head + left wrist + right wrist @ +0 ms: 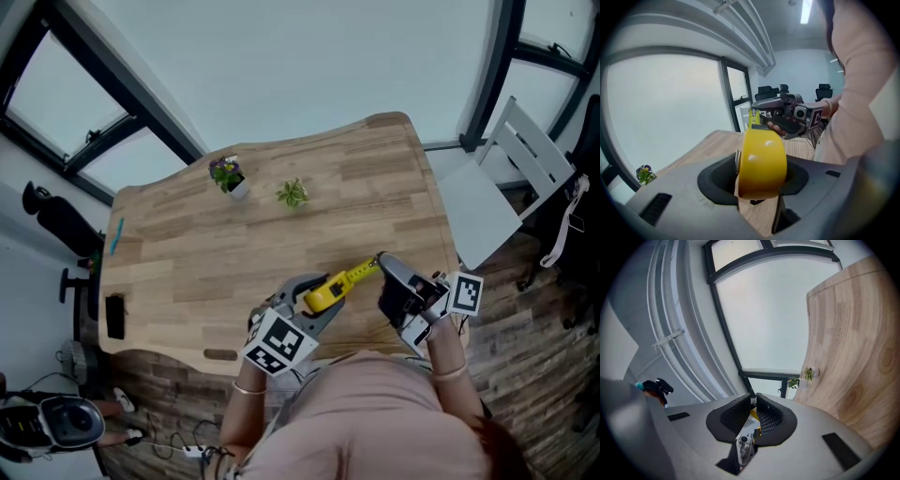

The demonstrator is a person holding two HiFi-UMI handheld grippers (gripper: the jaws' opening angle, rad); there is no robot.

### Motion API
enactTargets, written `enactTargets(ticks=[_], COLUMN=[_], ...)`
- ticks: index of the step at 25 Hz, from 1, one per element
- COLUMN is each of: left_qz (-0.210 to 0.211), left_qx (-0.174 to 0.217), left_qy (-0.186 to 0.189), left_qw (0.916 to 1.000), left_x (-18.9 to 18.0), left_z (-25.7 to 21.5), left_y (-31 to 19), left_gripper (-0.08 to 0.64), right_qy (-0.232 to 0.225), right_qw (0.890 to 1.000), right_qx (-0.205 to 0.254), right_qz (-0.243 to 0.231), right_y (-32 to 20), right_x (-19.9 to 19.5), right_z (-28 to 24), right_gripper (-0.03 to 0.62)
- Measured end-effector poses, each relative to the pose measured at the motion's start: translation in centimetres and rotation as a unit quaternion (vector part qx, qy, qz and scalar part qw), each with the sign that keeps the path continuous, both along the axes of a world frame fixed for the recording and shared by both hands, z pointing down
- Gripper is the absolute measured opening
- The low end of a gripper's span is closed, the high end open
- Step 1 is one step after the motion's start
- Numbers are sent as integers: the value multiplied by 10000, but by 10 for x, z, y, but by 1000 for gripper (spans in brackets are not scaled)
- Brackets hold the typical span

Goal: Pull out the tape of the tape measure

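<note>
Yellow plastic tape measure (324, 294) is clamped as anchor in left gripper (761, 174) jaws; its yellow tape (360, 274) is pinched in right gripper (753, 405) jaws, lower centre.

Casing of tape measure (761, 164): glossy yellow plastic. Top of bench (206, 262): smooth, matt, pale wood, grain visible.
</note>
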State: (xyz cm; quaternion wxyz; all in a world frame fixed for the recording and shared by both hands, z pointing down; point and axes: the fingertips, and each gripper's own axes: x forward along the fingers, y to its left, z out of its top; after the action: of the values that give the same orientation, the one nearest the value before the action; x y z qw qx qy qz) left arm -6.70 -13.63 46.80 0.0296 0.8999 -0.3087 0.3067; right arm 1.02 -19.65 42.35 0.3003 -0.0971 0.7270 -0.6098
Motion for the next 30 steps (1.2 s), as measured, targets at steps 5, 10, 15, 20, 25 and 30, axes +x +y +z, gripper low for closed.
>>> enactTargets(ticks=[5, 10, 15, 20, 25, 30], left_qz=[66, 187, 263, 299, 316, 353], left_qx=[-104, -273, -383, -473, -588, -629], left_qy=[-24, -105, -152, -258, -295, -237], left_qw=[9999, 9994, 9988, 9981, 9973, 9971], left_x=[-4, -6, -6, -9, -12, -11], left_z=[6, 15, 20, 26, 31, 30], left_y=[1, 3, 5, 7, 10, 9], left_gripper=[183, 181, 181, 181, 181, 181], right_qy=[-21, -49, -115, -131, -170, -204], right_qw=[9999, 9997, 9992, 9988, 9982, 9979], right_qx=[-28, -54, -116, -121, -156, -145], right_qz=[105, 233, 363, 463, 554, 605], right_y=[-3, -8, -10, -12, -15, -17], right_x=[8, 20, 29, 39, 47, 51], right_z=[0, 1, 3, 5, 5, 5], right_gripper=[31, 31, 31, 31, 32, 32])
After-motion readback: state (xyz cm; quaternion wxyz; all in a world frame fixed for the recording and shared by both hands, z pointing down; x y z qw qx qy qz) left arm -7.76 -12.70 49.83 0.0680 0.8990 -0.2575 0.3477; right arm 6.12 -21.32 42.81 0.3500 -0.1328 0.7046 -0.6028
